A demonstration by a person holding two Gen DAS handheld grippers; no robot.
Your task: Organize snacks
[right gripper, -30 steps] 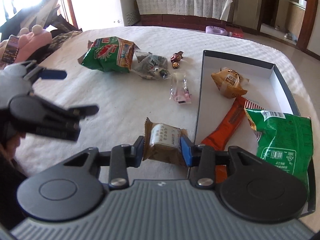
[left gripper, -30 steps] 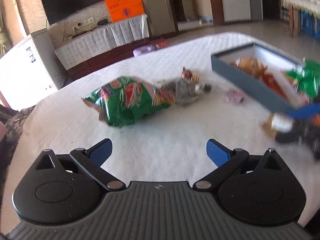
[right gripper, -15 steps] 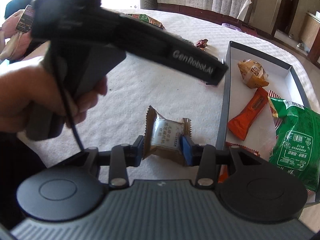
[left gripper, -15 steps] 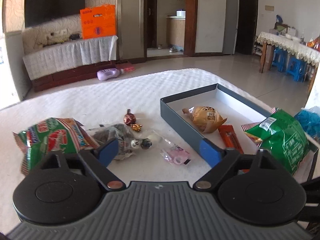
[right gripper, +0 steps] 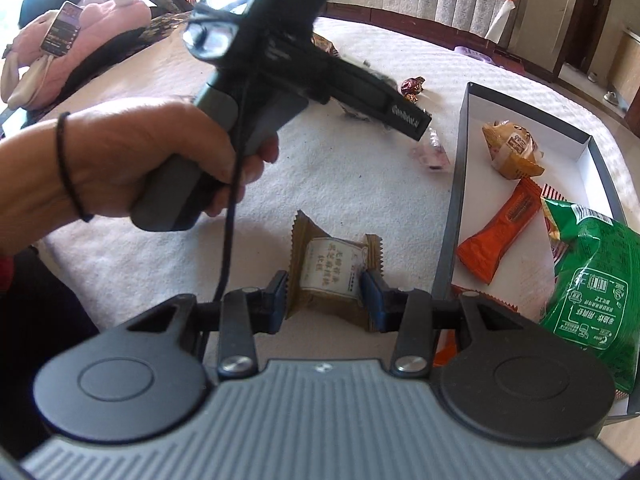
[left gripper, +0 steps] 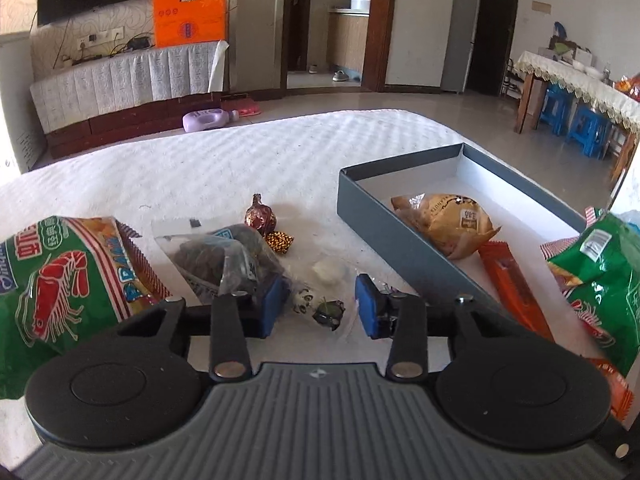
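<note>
My left gripper (left gripper: 322,306) is low over the white quilted surface and its jaws are closing. A small panda candy (left gripper: 302,300) and a dark green candy (left gripper: 329,312) lie between the blue pads, which stand apart from them. A clear bag of dark snacks (left gripper: 224,260) touches the left pad. My right gripper (right gripper: 324,300) is shut on a brown snack packet (right gripper: 326,276), just left of the grey box (right gripper: 452,216). The box holds a peanut pack (left gripper: 448,220), an orange bar (left gripper: 512,288) and a green bag (left gripper: 600,272).
A green prawn-cracker bag (left gripper: 60,280) lies at the left, with a red foil candy (left gripper: 260,216) and a gold one (left gripper: 279,241) further back. A pink candy (right gripper: 434,156) sits beside the box. A hand (right gripper: 120,160) holding the left gripper's handle crosses the right wrist view.
The left gripper swung right and down onto the small candies and its jaws narrowed from wide apart. The right gripper kept its hold on the brown packet and barely moved.
</note>
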